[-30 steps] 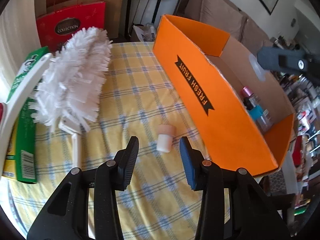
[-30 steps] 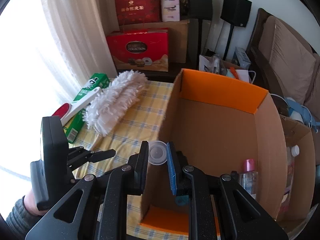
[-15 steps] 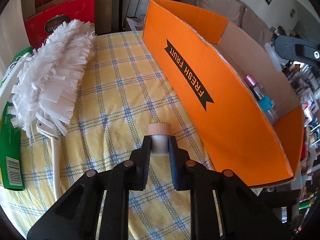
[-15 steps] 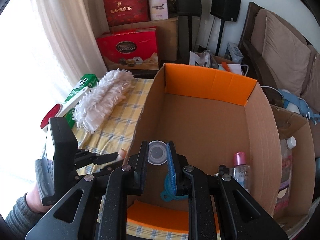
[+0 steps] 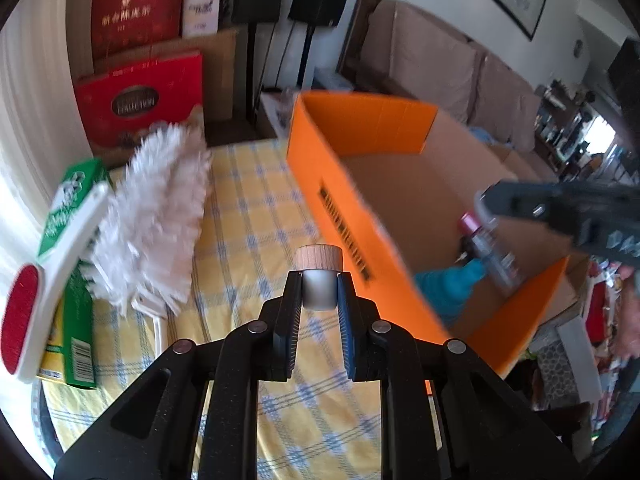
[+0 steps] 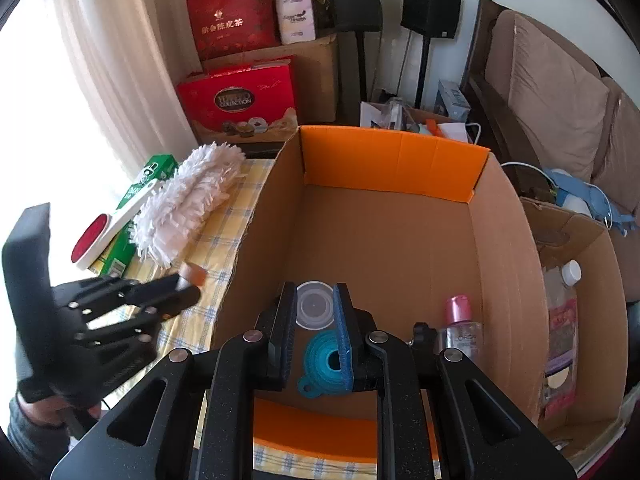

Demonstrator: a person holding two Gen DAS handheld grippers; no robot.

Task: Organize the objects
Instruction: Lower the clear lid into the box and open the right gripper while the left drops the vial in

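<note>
My left gripper [image 5: 319, 294] is shut on a small white bottle with a wooden cap [image 5: 319, 264] and holds it lifted above the yellow checked tablecloth [image 5: 248, 216], left of the orange cardboard box [image 5: 344, 208]. It also shows in the right wrist view [image 6: 188, 280]. My right gripper [image 6: 315, 308] is shut on a clear plastic lid [image 6: 314, 309] and hangs over the inside of the box [image 6: 384, 248]. A teal funnel [image 6: 326, 364] and a pink-capped bottle [image 6: 460, 328] lie in the box.
A white fluffy duster [image 5: 156, 216], a red-and-white lint brush [image 5: 44, 288] and a green box [image 5: 76, 344] lie at the table's left. Red gift boxes [image 6: 240, 100], speakers and a sofa [image 6: 560, 120] stand behind. An open carton with bottles [image 6: 564, 300] sits right of the box.
My left gripper closed on the wooden-capped bottle and lifted it off the cloth toward the box. My right gripper moved further over the box interior with the lid.
</note>
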